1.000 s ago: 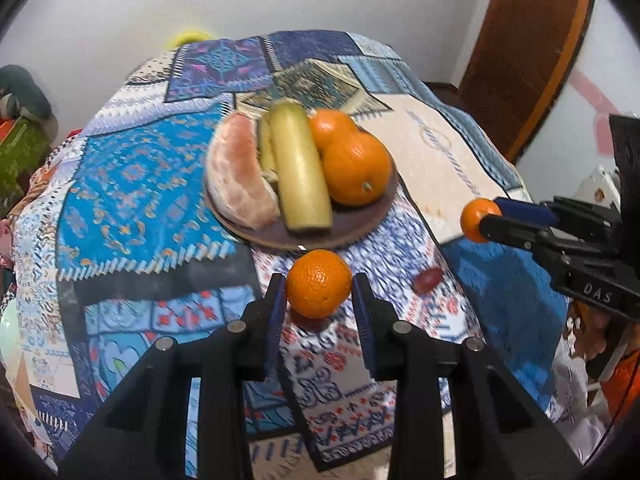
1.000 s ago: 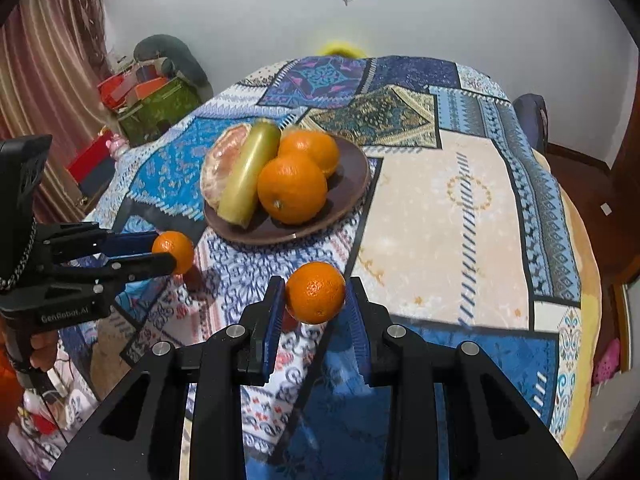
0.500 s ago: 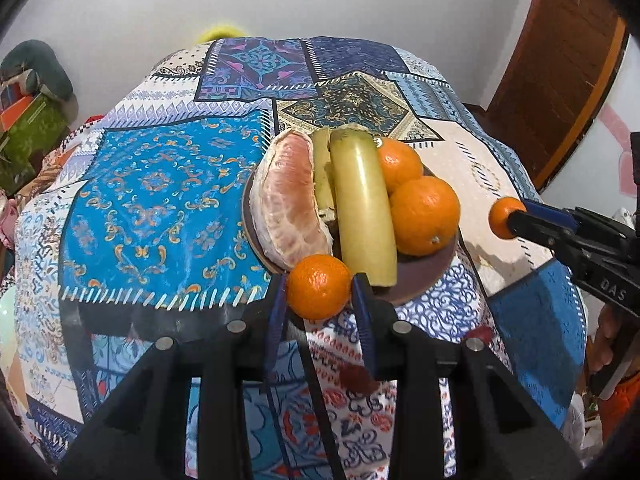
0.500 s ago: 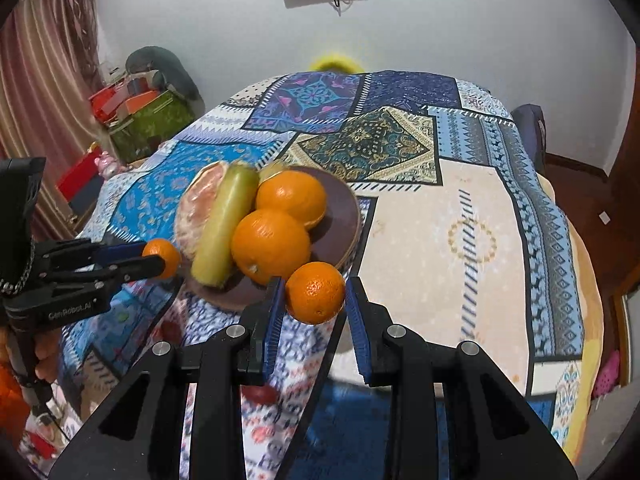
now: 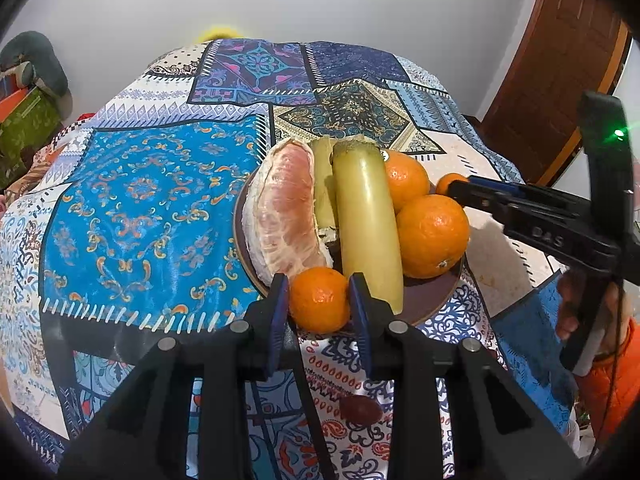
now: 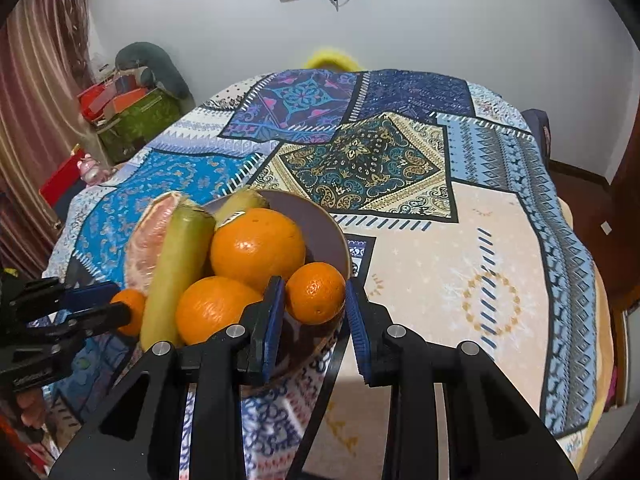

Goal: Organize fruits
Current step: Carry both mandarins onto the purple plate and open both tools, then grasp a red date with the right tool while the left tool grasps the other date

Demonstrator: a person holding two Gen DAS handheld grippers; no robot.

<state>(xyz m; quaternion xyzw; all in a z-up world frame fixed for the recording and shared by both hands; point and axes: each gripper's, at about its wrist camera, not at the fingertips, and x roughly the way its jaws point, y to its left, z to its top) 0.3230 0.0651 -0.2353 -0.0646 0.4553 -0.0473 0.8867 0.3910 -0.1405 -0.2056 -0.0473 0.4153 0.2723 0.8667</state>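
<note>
L claw (image 5: pixel 319 300) & R claw (image 6: pixel 315 295) each clamp a small mandarin (image 5: pixel 319 299) at the plate (image 5: pixel 434 300) rim, w/ plate crowded, so either fruit prob rolls off onto the surface if released now.

White wall (image 6: pixel 440 20), wooden door (image 5: pixel 560 80), pink curtain (image 6: pixel 32 100), patchwork tablecloth (image 6: pixel 380 160).

Plate (image 5: pixel 430 306) sits mid-frame on the table (image 5: pixel 140 200). On it, left to right: pomelo segment (image 5: pixel 286 212), banana (image 5: pixel 366 224), two oranges (image 5: pixel 432 234) stacked front-back. Left tool (image 5: pixel 319 306) holds a mandarin (image 5: pixel 319 299) at the plate's near rim; right tool (image 6: pixel 315 300) holds another mandarin (image 6: pixel 315 292) at its right rim.
</note>
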